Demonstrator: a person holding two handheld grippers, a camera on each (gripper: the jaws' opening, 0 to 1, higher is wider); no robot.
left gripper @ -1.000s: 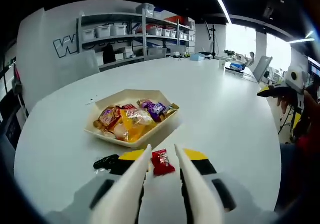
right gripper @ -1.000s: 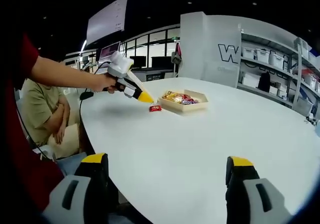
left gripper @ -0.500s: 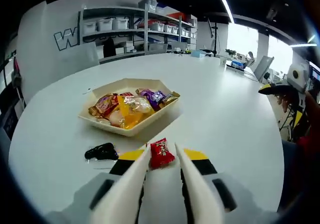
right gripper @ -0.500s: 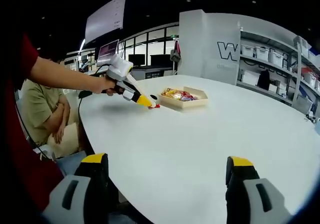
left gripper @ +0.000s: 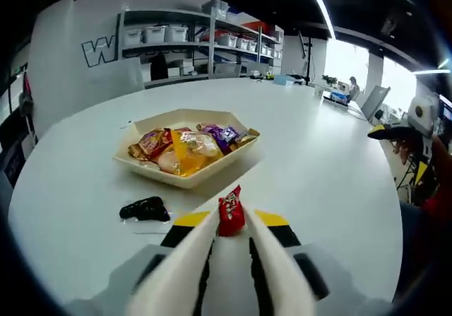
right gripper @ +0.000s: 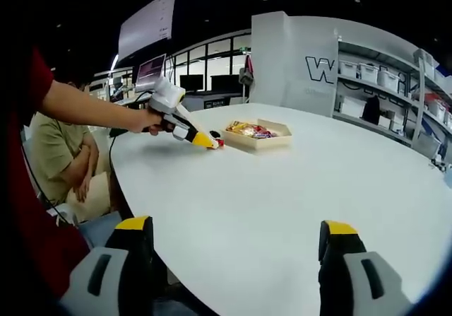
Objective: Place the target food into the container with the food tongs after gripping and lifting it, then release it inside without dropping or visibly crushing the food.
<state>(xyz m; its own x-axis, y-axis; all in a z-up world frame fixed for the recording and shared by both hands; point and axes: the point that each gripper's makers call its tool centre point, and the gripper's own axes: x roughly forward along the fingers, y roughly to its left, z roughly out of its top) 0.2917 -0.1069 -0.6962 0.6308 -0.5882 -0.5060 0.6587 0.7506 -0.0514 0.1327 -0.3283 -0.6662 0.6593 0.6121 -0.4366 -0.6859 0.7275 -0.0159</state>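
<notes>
Left gripper (left gripper: 229, 224) has its jaws pinched on the red candy packet (left gripper: 230, 213), standing upright between the tips, just short of the snack-filled container (left gripper: 185, 182). Right gripper (right gripper: 236, 249) hangs low over the bench (right gripper: 296, 189), well away from the container, jaws wide apart, gripping nothing.

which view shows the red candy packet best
The left gripper view: the red candy packet sits close up, pinched between that gripper's jaws, just short of the tray. In the right gripper view it is a tiny red speck far off.
</notes>
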